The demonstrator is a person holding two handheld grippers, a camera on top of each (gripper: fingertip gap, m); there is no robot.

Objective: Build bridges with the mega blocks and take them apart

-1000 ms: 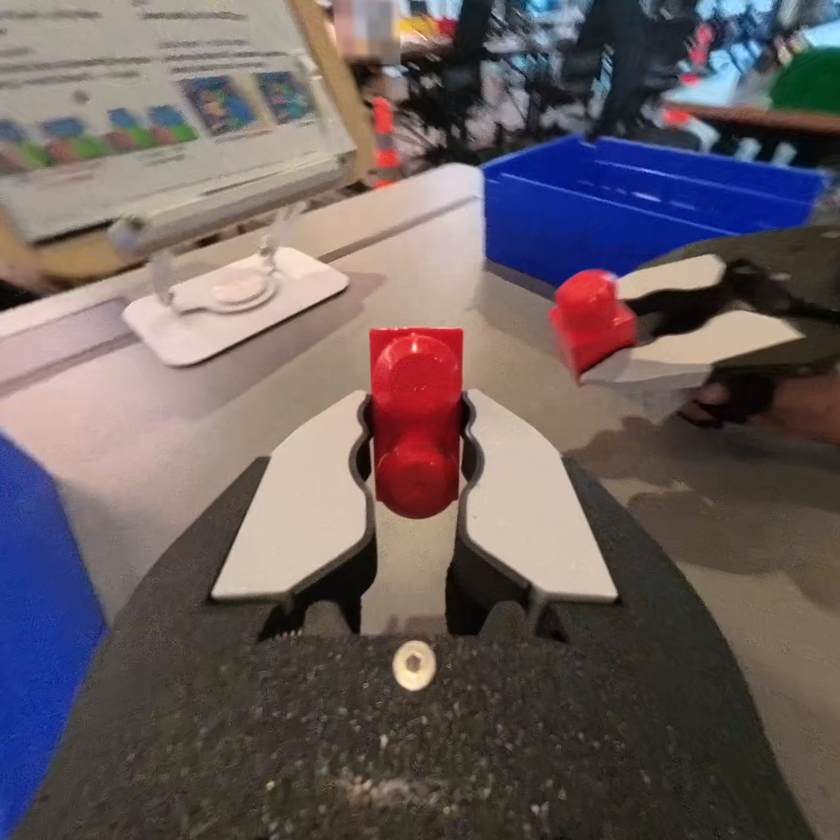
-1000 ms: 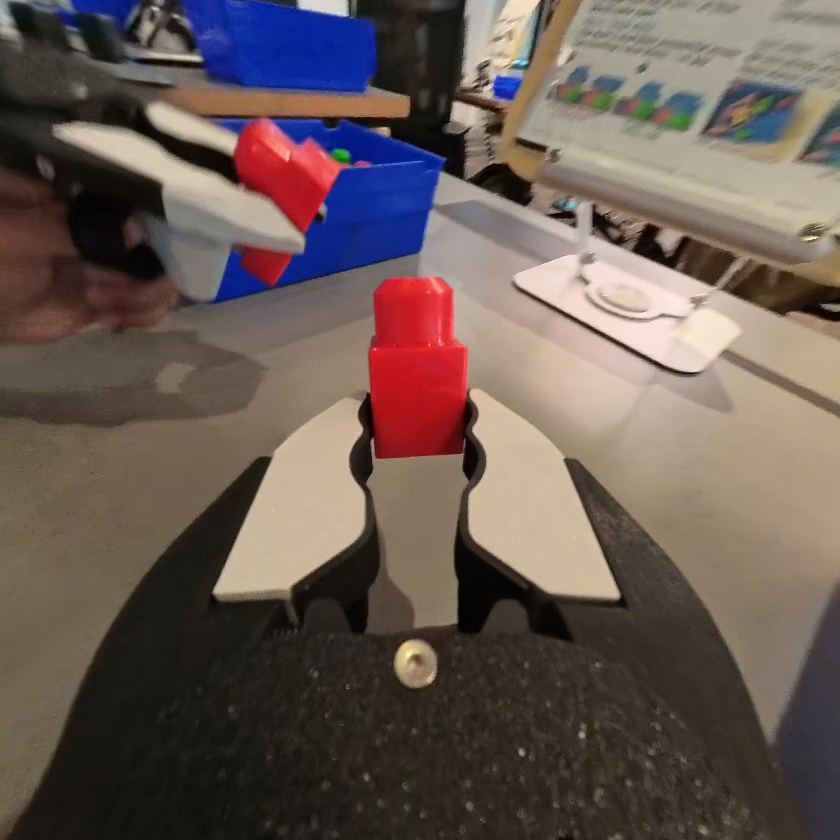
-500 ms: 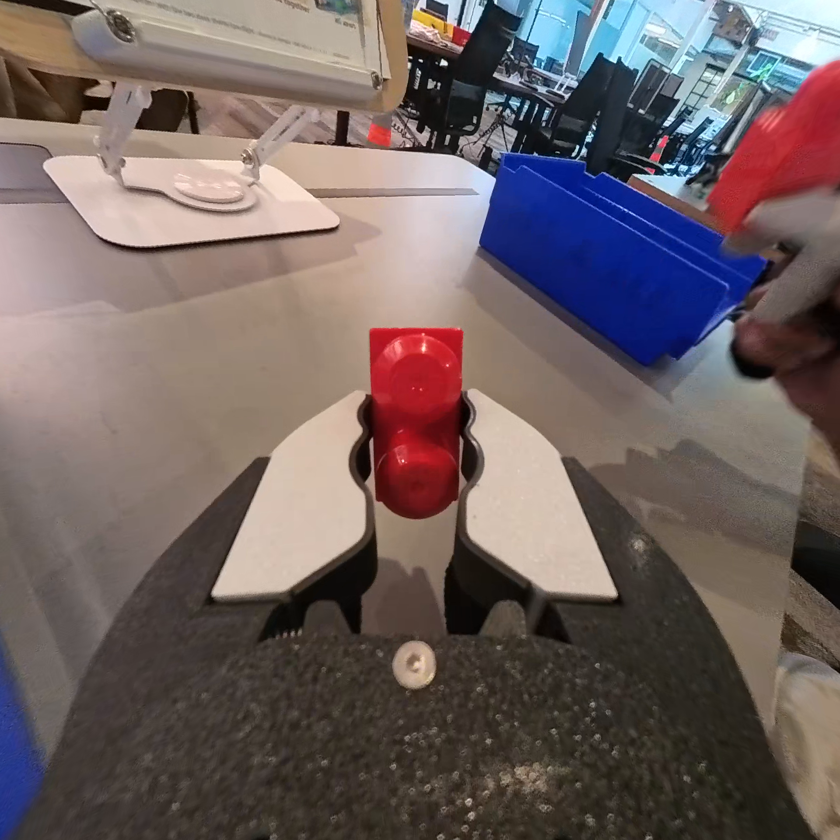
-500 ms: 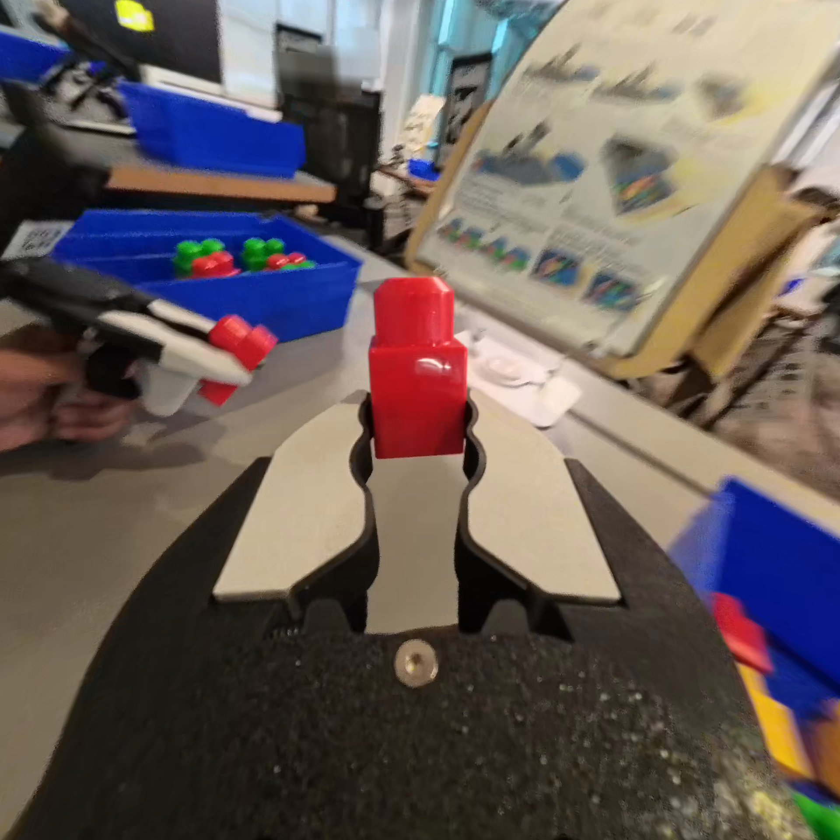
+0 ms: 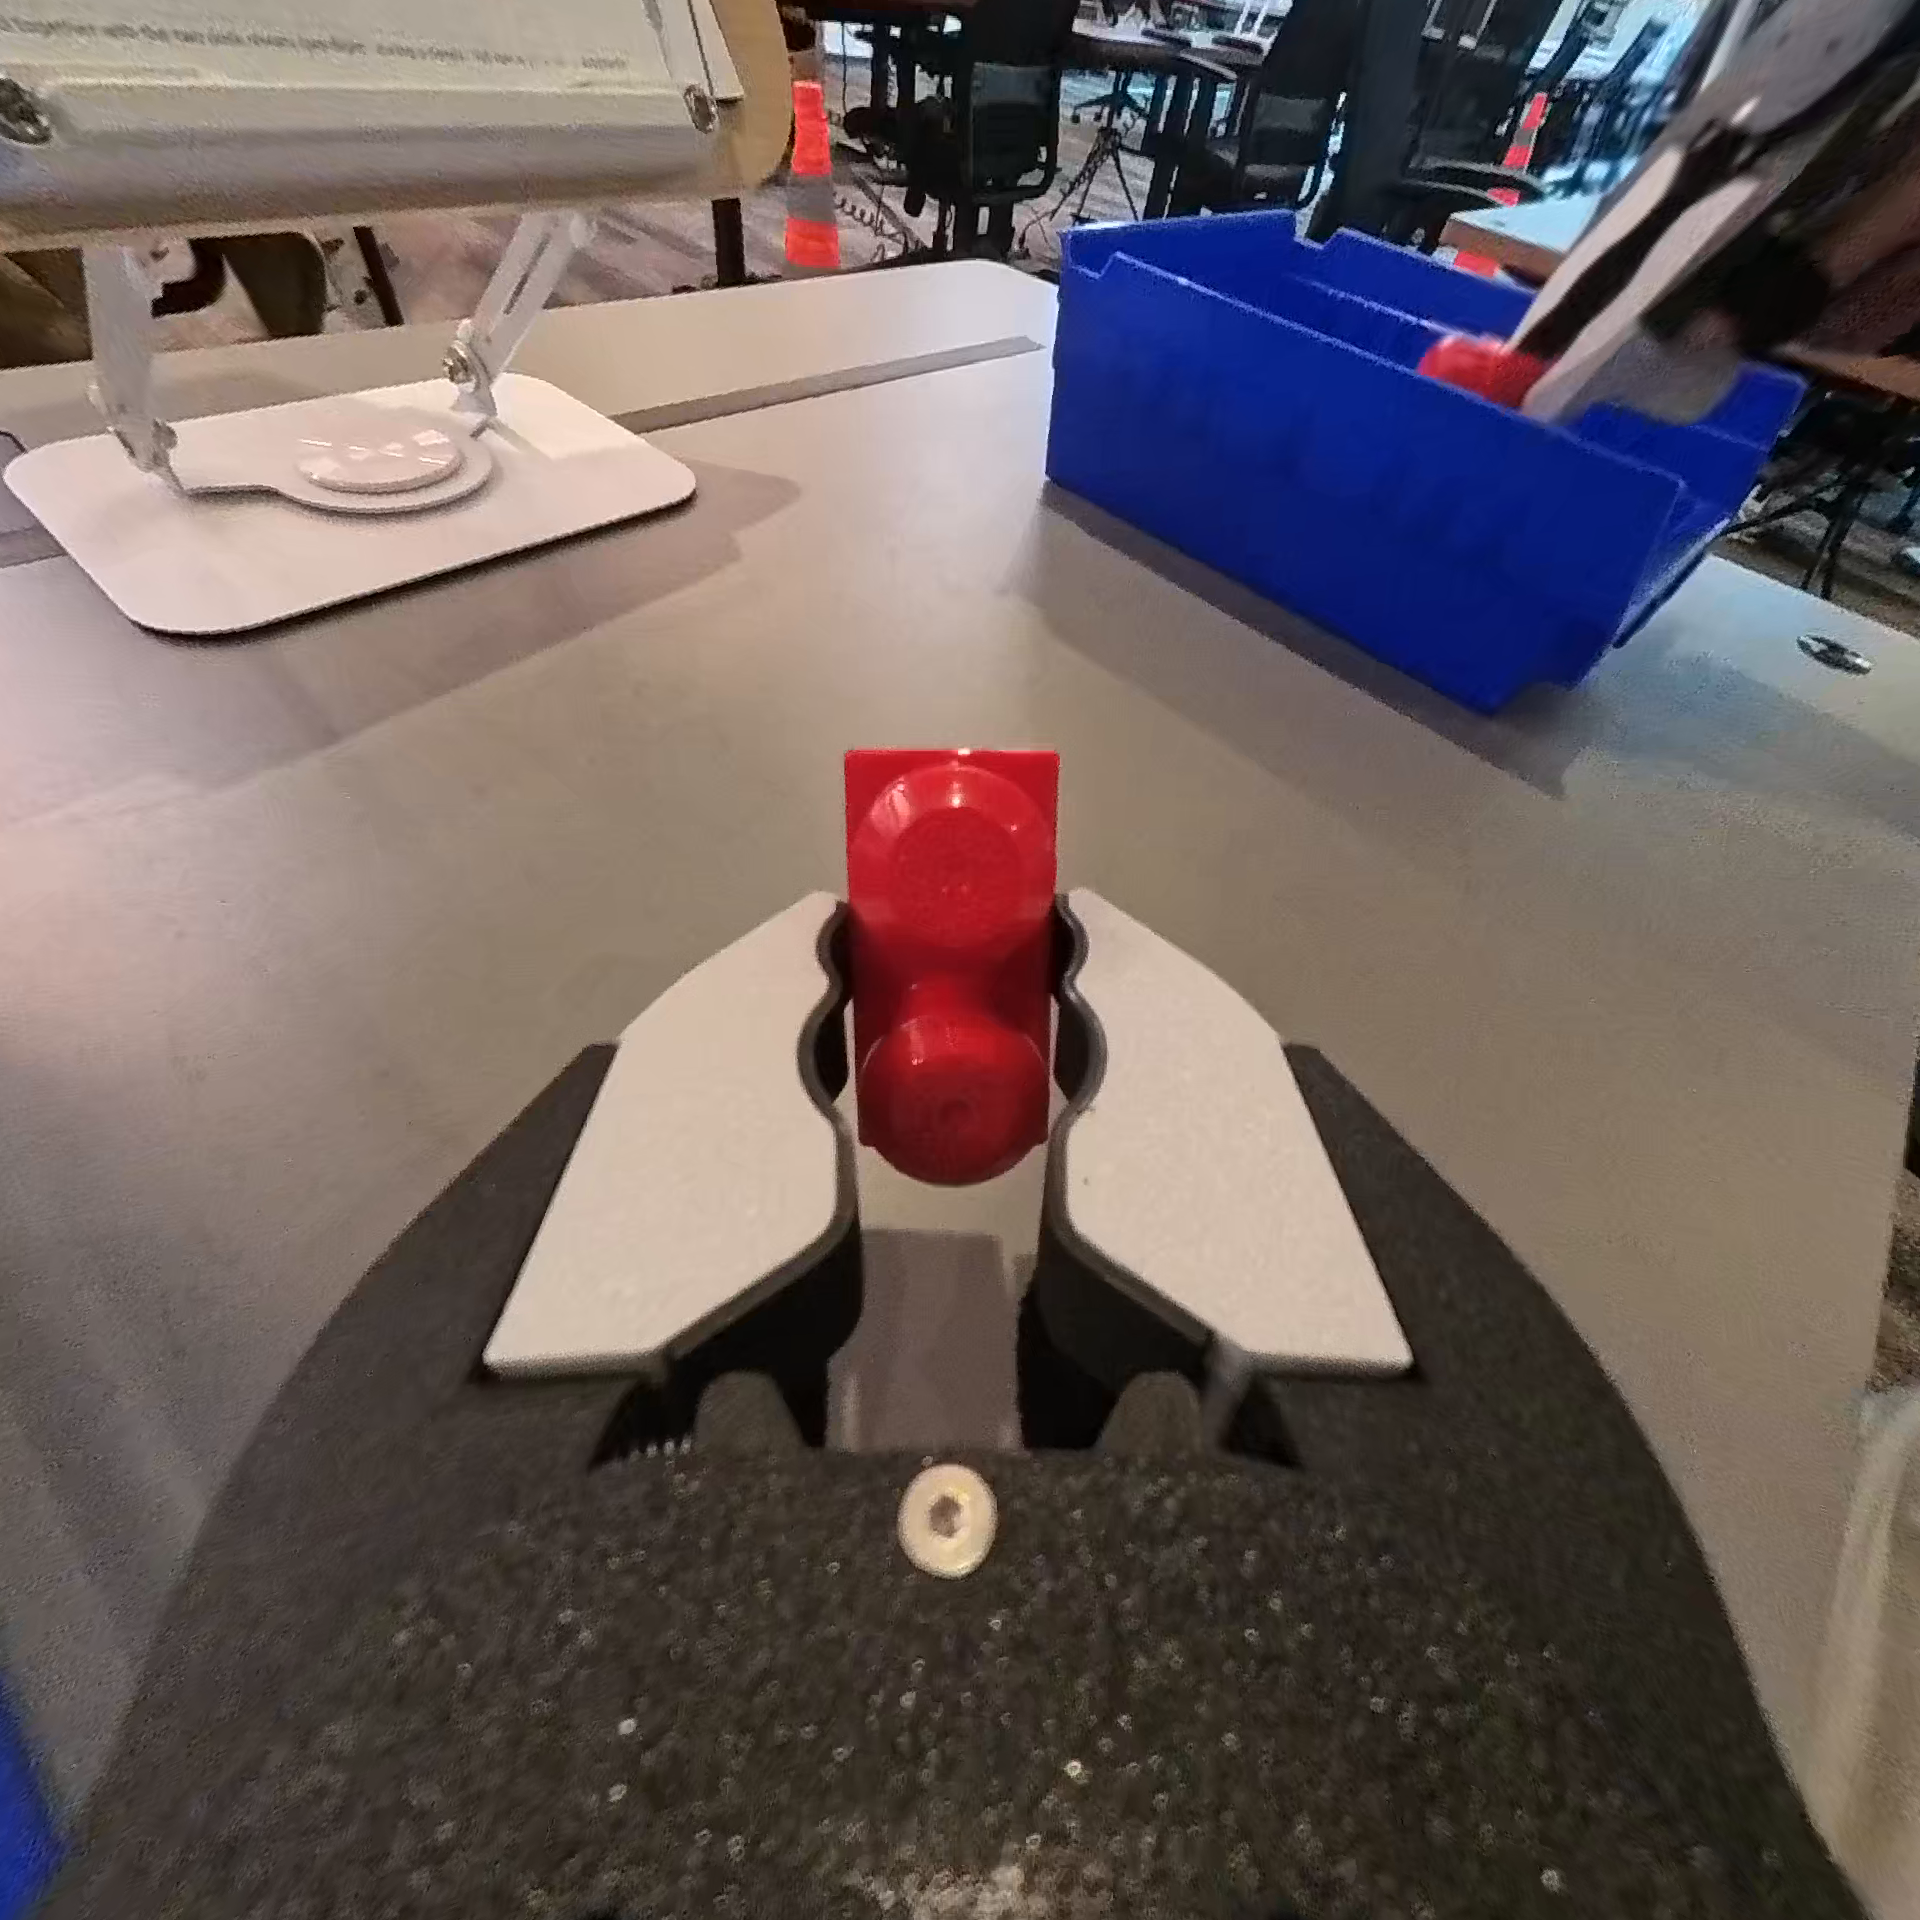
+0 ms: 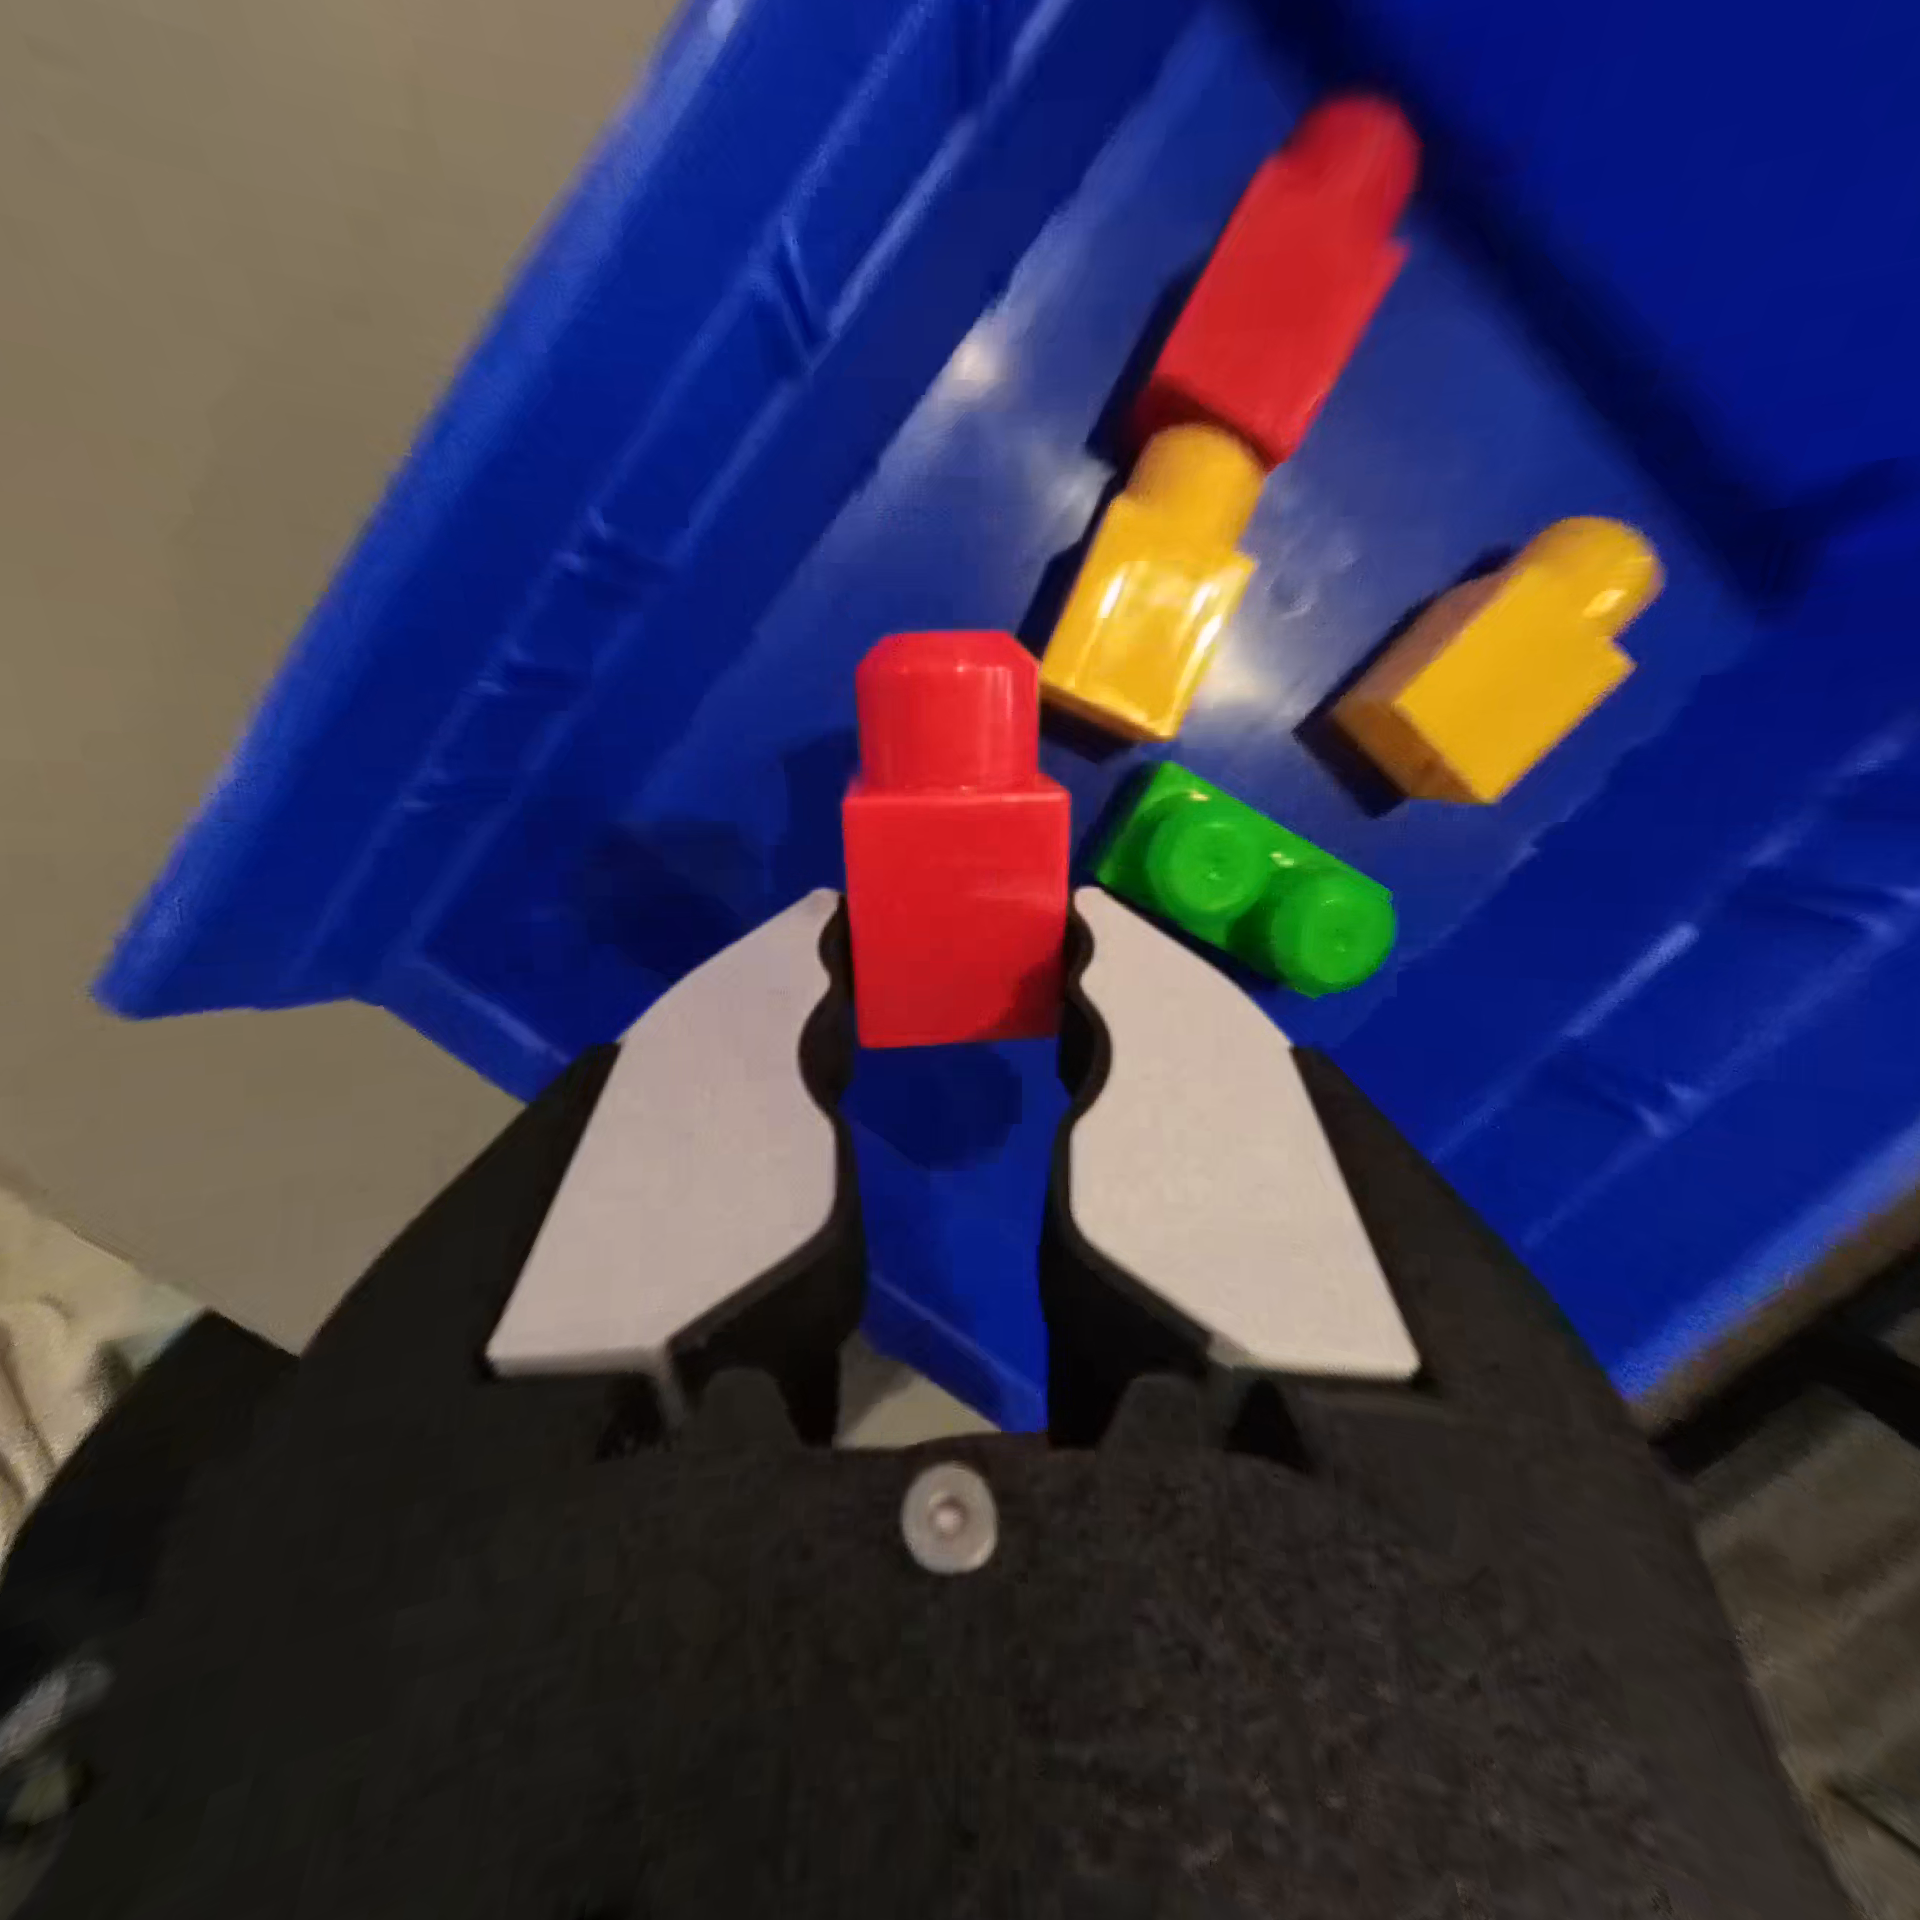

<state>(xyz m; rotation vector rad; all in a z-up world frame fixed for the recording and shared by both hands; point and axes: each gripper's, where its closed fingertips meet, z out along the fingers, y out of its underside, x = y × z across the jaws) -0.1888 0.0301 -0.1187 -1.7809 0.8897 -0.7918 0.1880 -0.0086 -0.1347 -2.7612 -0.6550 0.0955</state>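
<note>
Mega blocks were the subject; disassembly looked to be at the put-away stage. Blue bin (image 6: 644, 582), largest item, now filled the right wrist view, where half a second earlier that view showed the table and instruction board. Right gripper (image 6: 956, 925) had swung over the bin, jaws clamped on a one-stud red block (image 6: 951, 883) above loose yellow, red and green blocks. Left gripper (image 5: 954, 935) stayed over the grey table (image 5: 416, 883), jaws clamped on a two-stud red block (image 5: 951, 935). Judgement: release into bin next.
</note>
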